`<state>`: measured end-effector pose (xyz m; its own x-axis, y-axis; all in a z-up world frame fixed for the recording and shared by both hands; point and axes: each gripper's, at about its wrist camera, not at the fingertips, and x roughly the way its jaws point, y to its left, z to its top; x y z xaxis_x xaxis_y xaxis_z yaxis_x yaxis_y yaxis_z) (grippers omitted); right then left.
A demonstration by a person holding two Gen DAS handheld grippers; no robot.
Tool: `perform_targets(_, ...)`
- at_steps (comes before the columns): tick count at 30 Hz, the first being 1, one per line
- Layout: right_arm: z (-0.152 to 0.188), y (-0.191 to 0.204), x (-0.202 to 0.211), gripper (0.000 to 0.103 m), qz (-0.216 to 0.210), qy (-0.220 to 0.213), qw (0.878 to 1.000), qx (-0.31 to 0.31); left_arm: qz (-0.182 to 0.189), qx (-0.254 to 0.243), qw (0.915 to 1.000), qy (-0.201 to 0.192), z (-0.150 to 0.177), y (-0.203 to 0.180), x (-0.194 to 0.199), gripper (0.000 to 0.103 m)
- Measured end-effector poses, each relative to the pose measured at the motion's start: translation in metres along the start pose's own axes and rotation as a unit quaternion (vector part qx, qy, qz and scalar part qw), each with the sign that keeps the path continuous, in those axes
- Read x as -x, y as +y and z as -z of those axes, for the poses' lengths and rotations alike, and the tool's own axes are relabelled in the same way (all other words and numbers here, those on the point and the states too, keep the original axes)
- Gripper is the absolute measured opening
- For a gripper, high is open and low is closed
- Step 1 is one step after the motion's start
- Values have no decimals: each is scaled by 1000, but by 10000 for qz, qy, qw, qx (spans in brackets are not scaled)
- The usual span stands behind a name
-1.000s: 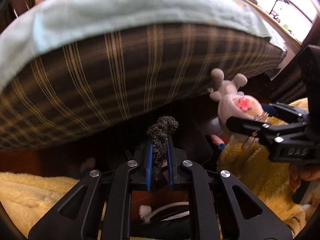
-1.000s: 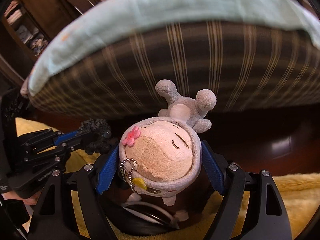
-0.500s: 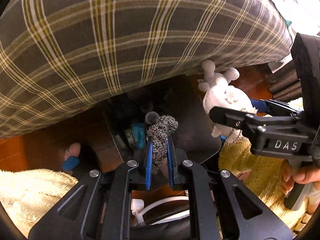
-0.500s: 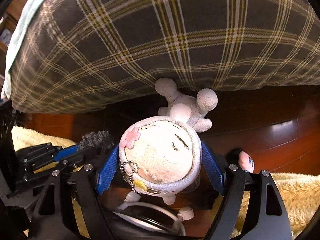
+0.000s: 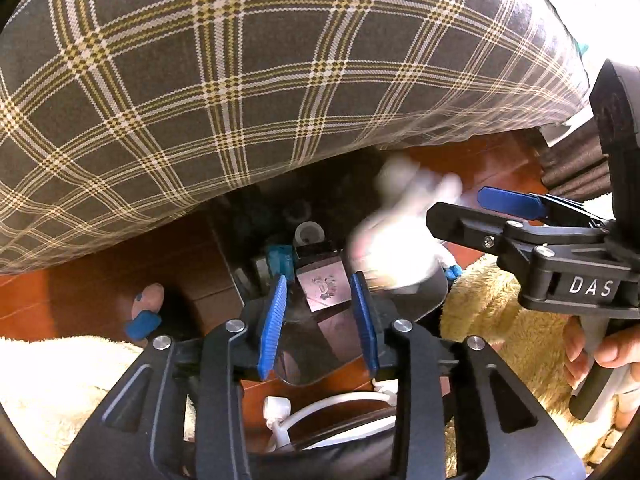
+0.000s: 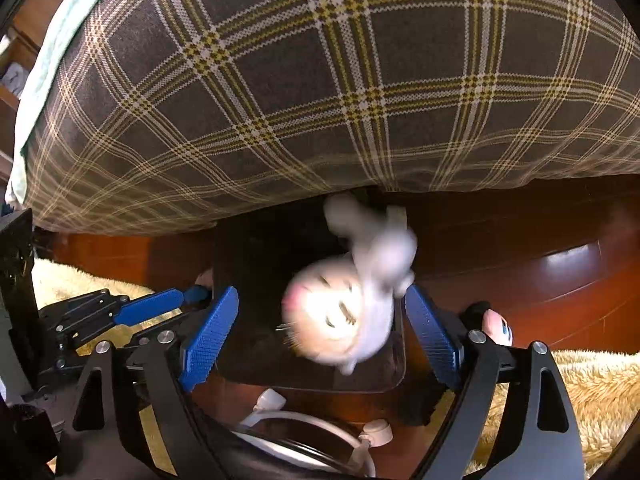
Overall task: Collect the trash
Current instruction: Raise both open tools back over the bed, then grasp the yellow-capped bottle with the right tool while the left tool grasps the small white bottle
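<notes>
A blurred grey and pink plush doll (image 6: 344,312) hangs in mid-air between the blue pads of my right gripper (image 6: 322,292). The jaws are opening and the pads stand clear of the doll on both sides. Under it is a dark bin (image 6: 256,248). In the left wrist view the same doll (image 5: 392,248) is a pale smear beside the right gripper (image 5: 456,202). My left gripper (image 5: 318,280) is over the bin (image 5: 304,380), its jaws opening with nothing between the pads. Inside the bin I see a printed card (image 5: 324,288) and a teal piece (image 5: 280,260).
A brown plaid mattress (image 5: 280,80) overhangs the bin at the back. Fluffy yellow rug (image 5: 492,312) lies on both sides, on a red-brown wooden floor (image 6: 540,260). A person's hand (image 5: 608,352) holds the right gripper's handle. A small pink and blue thing (image 5: 144,312) lies left of the bin.
The left jaws have opened and the dark knitted scrunchie held between them is gone. The right jaws have widened and let go of the doll, which now drops blurred toward the bin. Both grippers came lower.
</notes>
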<state>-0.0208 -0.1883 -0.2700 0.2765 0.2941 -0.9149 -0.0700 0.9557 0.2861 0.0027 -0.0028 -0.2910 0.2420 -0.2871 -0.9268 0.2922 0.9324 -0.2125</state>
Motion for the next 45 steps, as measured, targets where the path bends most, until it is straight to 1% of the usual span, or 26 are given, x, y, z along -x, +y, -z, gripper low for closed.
perform_targets(3, -3, 0, 3, 86, 5, -48, 10000, -46, -64, -8, 10000, -31, -1, 2, 3, 34)
perform_targets(6, -6, 1, 15, 86, -39, -140, 9999, -89, -140, -15, 9999, -91, -2, 5, 11, 37)
perform_targets(9, -10, 4, 33, 86, -100, -333, 9994, -66, -202, -49, 9996, -207, -6, 6, 24, 39)
perform_targets(10, -12, 6, 43, 86, -98, -462, 9989, -25, -218, -70, 9994, -264, -7, 6, 30, 39)
perform_targets(13, -22, 11, 75, 86, 42, -918, 9955, 231, -302, -146, 9977, -597, -12, 7, 57, 42)
perform_targets(16, -34, 18, 110, 86, 172, -1417, 9887, 452, -412, -130, 9933, -1075, -23, 11, 94, 43)
perform_targets(17, -39, 17, 119, 86, 168, -1534, 9869, 479, -445, -124, 9921, -1171, -26, 11, 102, 43)
perform_targets(20, -61, 19, 151, 86, 121, -1950, 9792, 553, -545, -169, 9859, -1570, -41, 14, 136, 43)
perform_targets(23, -84, 22, 176, 86, 284, -2343, 9692, 710, -683, -270, 9790, -1902, -56, 16, 163, 43)
perform_targets(26, -110, 29, 191, 86, 323, -2581, 9617, 860, -857, -326, 9723, -2150, -76, 21, 185, 43)
perform_targets(29, -139, 39, 196, 86, 314, -2686, 9569, 1057, -924, -289, 9691, -2270, -100, 32, 200, 43)
perform_targets(31, -159, 45, 194, 86, 274, -2704, 9555, 1148, -931, -227, 9691, -2275, -112, 34, 204, 48)
perform_targets(33, -176, 47, 188, 86, 246, -2680, 9556, 1198, -975, -200, 9687, -2274, -130, 40, 208, 50)
perform_targets(36, -202, 57, 170, 86, 230, -2535, 9587, 1269, -1164, -289, 9651, -2327, -150, 42, 212, 51)
perform_targets(38, -220, 65, 156, 86, 244, -2416, 9603, 1371, -1278, -319, 9623, -2378, -162, 44, 211, 55)
perform_targets(40, -222, 70, 144, 86, 256, -2333, 9614, 1436, -1404, -316, 9596, -2419, -177, 48, 210, 57)
perform_targets(45, -255, 81, 107, 88, 208, -2030, 9681, 1455, -1415, -196, 9619, -2333, -205, 64, 201, 59)
